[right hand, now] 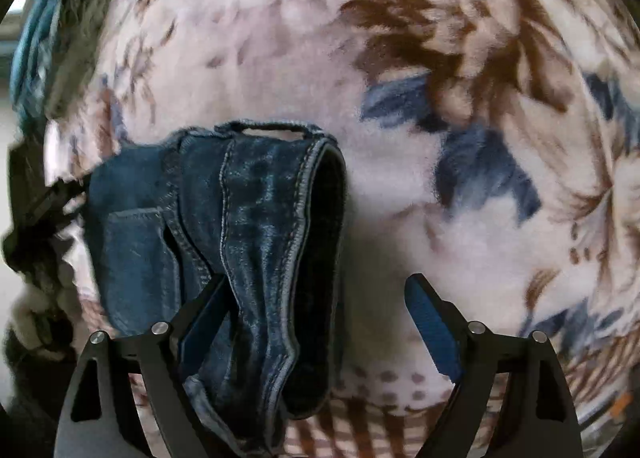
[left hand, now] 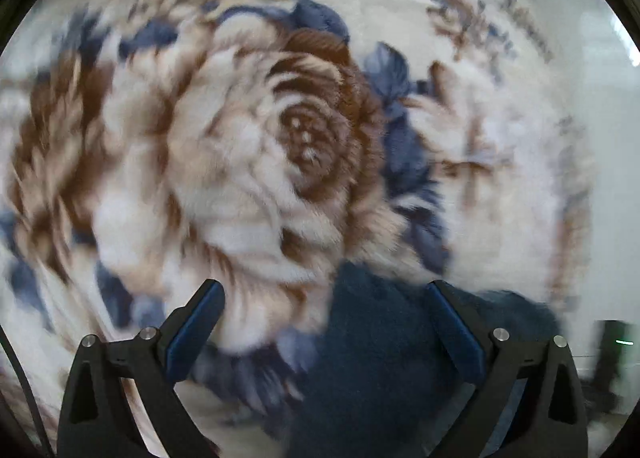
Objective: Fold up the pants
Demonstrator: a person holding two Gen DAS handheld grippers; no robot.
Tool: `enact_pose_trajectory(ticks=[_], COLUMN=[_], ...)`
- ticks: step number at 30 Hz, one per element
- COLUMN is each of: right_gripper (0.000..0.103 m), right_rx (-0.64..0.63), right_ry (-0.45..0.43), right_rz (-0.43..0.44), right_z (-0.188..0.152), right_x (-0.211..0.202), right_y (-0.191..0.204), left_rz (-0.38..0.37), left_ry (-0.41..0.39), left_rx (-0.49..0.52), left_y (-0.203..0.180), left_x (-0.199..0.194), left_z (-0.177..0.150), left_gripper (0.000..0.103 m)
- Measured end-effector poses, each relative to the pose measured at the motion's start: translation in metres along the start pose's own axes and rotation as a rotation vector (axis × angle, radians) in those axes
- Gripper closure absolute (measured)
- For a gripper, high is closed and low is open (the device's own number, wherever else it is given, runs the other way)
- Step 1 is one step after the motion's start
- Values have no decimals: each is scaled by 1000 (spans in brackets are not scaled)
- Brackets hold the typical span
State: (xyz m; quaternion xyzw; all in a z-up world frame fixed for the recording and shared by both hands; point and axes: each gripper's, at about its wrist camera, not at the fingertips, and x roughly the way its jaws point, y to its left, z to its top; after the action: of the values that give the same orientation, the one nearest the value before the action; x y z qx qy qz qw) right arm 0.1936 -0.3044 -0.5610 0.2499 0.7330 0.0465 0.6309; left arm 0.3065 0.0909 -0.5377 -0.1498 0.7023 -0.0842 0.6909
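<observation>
The pants are dark blue jeans. In the right wrist view their waistband with a belt loop and a back pocket lies between my fingers, draped over the left finger. My right gripper is open, its jaws wide apart around the denim. In the left wrist view, which is blurred by motion, a dark blue part of the pants lies low between the fingers. My left gripper is open and holds nothing.
A fluffy blanket with brown roses and blue leaves covers the surface under both grippers and also shows in the right wrist view. A teal and grey cloth lies at the far left edge.
</observation>
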Motion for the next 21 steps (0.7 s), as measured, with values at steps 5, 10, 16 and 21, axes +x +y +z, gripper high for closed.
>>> enact_pose_trajectory(ticks=[5,10,16,21], right_gripper=[11,2,1,1], right_rx=[75,56,-2,14], right_ry=[90,177,191,212], right_rz=[317,459,533,541], right_z=[10,14,17,22], right_x=[18,68,68,80], right_y=[-34,-30,-18,-20], left_rz=[-229,-262,-232,-309], left_ry=[111,184,188,266], left_rx=[-63,22,165,91], left_y=[27,14,-7,8], left_x=[5,19,14,51], left_z=[-29,-45,-59,-53], left_gripper=[1,1,1,1])
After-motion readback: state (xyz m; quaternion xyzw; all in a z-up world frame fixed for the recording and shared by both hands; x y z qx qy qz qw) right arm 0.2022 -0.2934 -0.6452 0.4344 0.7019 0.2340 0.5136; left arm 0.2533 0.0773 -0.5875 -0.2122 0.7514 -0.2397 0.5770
